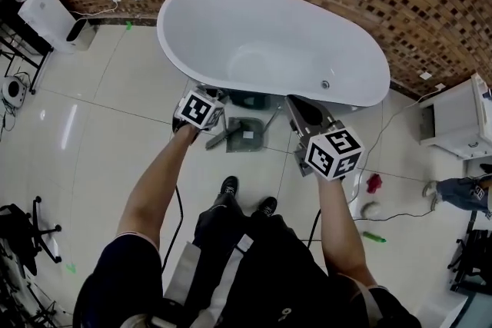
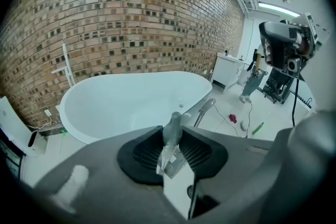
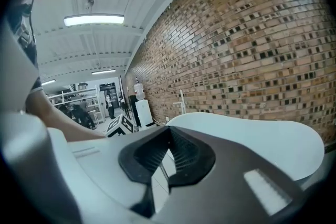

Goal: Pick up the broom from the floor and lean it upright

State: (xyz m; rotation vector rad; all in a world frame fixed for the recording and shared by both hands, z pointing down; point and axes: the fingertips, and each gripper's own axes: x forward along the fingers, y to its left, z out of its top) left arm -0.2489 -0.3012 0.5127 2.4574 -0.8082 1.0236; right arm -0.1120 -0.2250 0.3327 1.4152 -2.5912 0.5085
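Partly hidden, the broom handle (image 2: 173, 124) sits clamped in left gripper (image 2: 171, 147) jaws.

L claw (image 2: 173, 139), R claw (image 3: 168, 150): grey, blk ribbed pads (image 2: 144, 152); b/w marker cubes (image 1: 198, 109); blk shoes (image 1: 228, 185).

Both bare forearms reach out ahead of the body, left arm (image 1: 157, 184) and right arm (image 1: 338, 223) roughly side by side. The left gripper (image 2: 172, 124) tips steeply downward, its marker cube (image 1: 198, 110) facing up. Its jaws are clamped on a thin grey handle (image 2: 170, 140) that runs between the dark pads. The right gripper (image 3: 169, 132) points much flatter. Its jaws are drawn together at the tips, nothing between them. Both shoes (image 1: 229, 185) sit planted between the two arms.
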